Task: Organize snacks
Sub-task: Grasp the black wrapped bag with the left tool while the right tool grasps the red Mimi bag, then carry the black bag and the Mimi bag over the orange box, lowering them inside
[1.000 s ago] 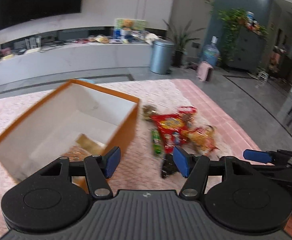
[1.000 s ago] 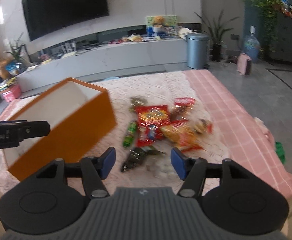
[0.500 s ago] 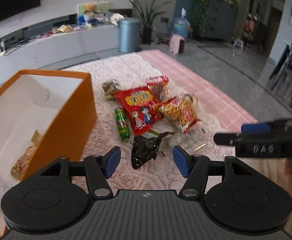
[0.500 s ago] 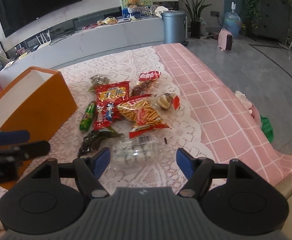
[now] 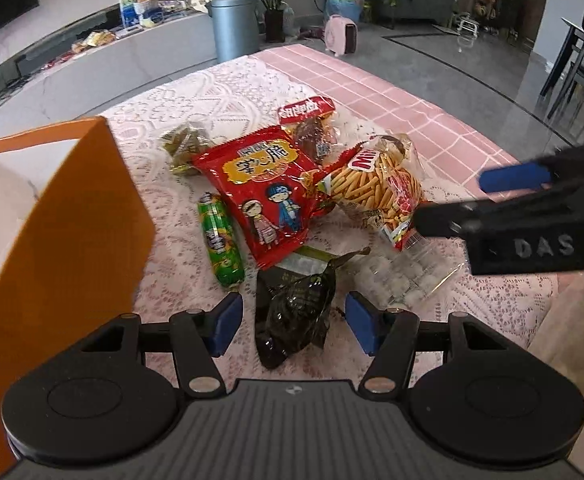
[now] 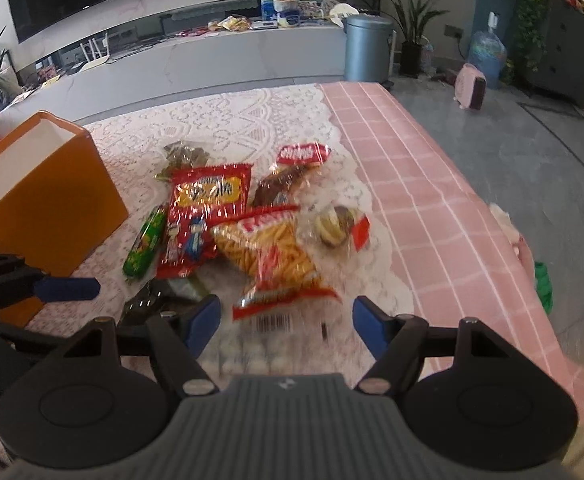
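Left tongs (image 5: pixel 292 322): jaws apart, nothing clamped. The dark foil packet (image 5: pixel 292 312) lies on the table between the blue pads (image 5: pixel 225 322), touching neither.

Right tongs (image 6: pixel 286 330): jaws apart, having just been opening; nothing is gripped. The clear bag of white sweets (image 6: pixel 248 354) lies below the gap, blurred.

All further positions are given relative to the dark foil packet:
- Beside it, right: the clear bag.
- Just beyond, left: green sausage stick (image 5: pixel 219 240).
- Beyond, centre: red cartoon crisp bag (image 5: pixel 266 196), its lower corner next to the packet.
- Beyond, right: bag of potato sticks (image 5: pixel 376 188).
- Left: orange box (image 5: pixel 72 240), open-topped, white inside.
- Farther: olive-green packet (image 5: pixel 184 146) and red-headed brown snack (image 5: pixel 312 128).

All rest on the lace table (image 5: pixel 228 92) cover.
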`<move>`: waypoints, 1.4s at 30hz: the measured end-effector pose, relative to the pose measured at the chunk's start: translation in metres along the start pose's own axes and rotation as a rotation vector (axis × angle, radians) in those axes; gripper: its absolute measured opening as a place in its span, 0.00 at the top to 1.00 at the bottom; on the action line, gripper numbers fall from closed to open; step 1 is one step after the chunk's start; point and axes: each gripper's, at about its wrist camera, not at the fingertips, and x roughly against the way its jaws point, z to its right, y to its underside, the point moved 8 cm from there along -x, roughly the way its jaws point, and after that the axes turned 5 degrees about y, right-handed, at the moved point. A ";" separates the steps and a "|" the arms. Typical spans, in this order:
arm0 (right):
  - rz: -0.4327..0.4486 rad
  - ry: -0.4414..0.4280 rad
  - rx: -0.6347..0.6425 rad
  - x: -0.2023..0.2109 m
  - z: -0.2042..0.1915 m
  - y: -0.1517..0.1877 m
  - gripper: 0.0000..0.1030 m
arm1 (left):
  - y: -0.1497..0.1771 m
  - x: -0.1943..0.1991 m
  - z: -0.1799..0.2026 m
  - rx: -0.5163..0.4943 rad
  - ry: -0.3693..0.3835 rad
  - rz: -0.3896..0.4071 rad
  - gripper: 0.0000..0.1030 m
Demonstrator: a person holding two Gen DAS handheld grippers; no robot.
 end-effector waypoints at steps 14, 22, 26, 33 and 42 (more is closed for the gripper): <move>-0.043 0.004 0.038 -0.059 -0.012 -0.013 0.25 | 0.006 -0.026 -0.005 0.029 0.021 -0.050 0.53; -0.058 0.018 0.048 -0.065 -0.013 -0.008 0.45 | 0.007 -0.020 -0.004 0.050 -0.018 -0.033 0.57; -0.054 0.040 0.068 -0.064 -0.013 -0.007 0.49 | 0.009 -0.009 -0.009 0.109 -0.023 -0.008 0.58; -0.018 0.044 0.079 -0.051 -0.015 -0.009 0.54 | 0.010 0.017 -0.013 0.153 -0.020 0.021 0.58; 0.037 0.015 0.063 -0.008 -0.025 -0.009 0.57 | 0.005 0.063 -0.019 0.194 -0.030 0.088 0.58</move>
